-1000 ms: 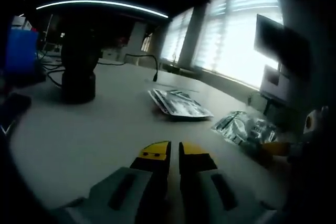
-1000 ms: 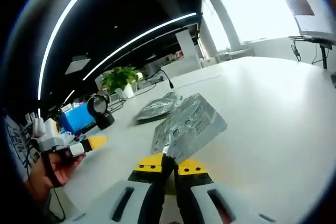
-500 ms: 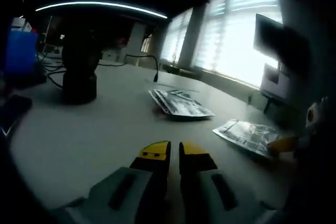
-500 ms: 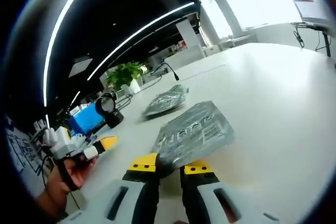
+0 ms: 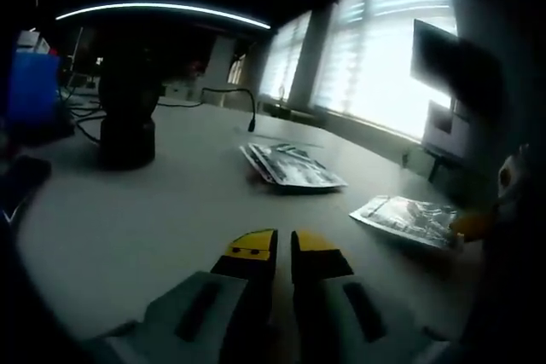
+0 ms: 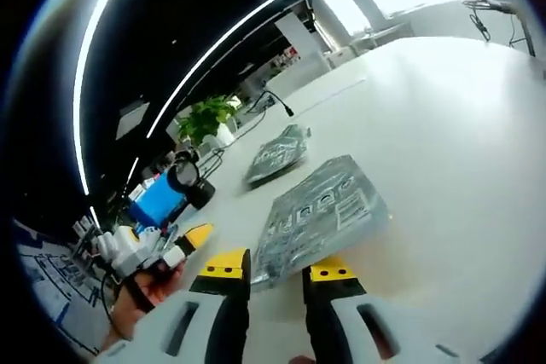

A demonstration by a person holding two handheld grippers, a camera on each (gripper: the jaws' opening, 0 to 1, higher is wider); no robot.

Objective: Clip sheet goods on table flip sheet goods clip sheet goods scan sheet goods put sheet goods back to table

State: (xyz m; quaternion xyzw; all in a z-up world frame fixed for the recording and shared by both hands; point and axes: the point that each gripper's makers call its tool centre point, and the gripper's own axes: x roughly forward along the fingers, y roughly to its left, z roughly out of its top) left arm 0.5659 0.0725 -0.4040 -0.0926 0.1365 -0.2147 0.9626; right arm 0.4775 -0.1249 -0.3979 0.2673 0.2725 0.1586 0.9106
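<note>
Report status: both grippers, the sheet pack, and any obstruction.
Right gripper open, straddling the near edge of the sheet pack, which lies flat on the table. Left gripper shut, empty. Second pack lies apart, not obstructing.

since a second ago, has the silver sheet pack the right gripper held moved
Yes. The silver pack has come down flat onto the table, judged against the other pack, and the right gripper has opened.

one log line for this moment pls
right gripper: open, packet lying on table | left gripper: shut, empty | second packet: on table
</note>
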